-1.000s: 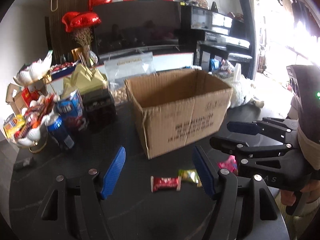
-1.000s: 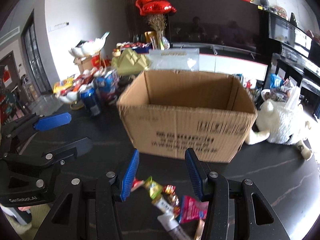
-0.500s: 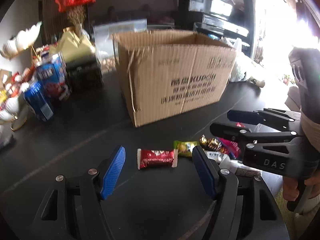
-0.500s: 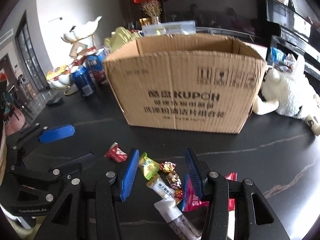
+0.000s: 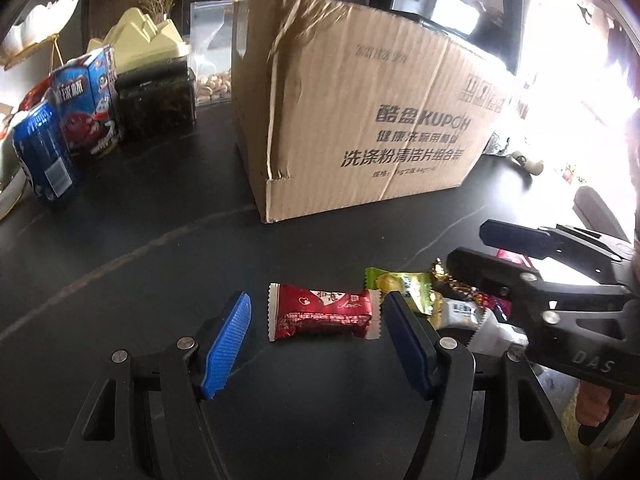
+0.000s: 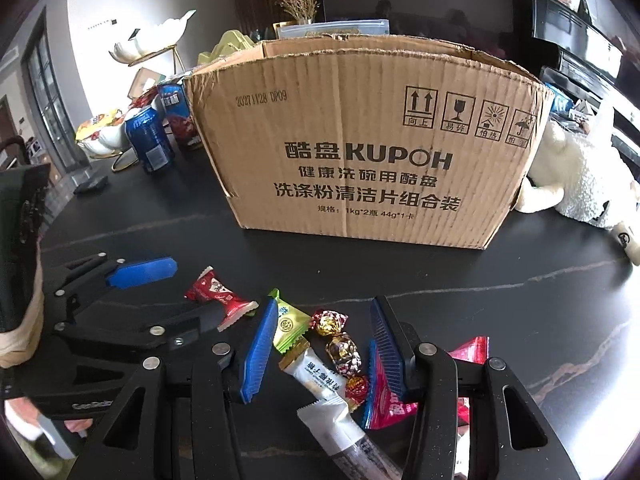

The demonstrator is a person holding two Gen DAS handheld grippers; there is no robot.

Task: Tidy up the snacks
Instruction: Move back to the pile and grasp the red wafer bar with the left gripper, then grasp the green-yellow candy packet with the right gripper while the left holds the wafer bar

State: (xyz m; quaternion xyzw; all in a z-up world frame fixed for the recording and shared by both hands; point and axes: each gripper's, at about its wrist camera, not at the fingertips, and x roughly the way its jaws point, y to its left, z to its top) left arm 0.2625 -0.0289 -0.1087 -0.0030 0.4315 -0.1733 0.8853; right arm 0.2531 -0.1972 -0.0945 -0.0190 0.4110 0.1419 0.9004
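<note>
Step in hand, as I judge it: picking loose snacks off the desk (image 5: 120,272) so they can go into the cardboard box (image 6: 360,140). Nothing is lifted yet; this is the approach to a grasp.

Left gripper (image 5: 316,320): jaws spread wide, set low over the desk, straddling the red candy (image 5: 322,314). The wrapper lies flat and lengthwise across the gap. Its right crimped end sits just beside the right pad, possibly touching; the left end is apart from the left pad. It holds nothing.

Right gripper (image 6: 320,344): also spread, holding nothing. Between its fingers lies a small heap: the green packet (image 6: 290,326), the white bar (image 6: 316,372) and two or three foil-wrapped sweets (image 6: 340,344). A pink wrapper (image 6: 472,350) lies under or behind the right finger; contact there is hard to judge because the finger hides it. The green packet's edge appears to be against the left pad.

Position of task items: all the loose snacks sit on the dark desk in front of the box's printed face, near it but not touching. The box stands upright with its top open; its inside is not visible from either view.

Next move, my estimate: the left gripper needs to close on the red candy, across its length or after turning to take the narrower width, then rise above the box rim. The right needs to single out one item, since closing now would likely catch several at once.

Also present: blue can (image 5: 44,152) and a plush toy (image 6: 580,176) flanking the box.
</note>
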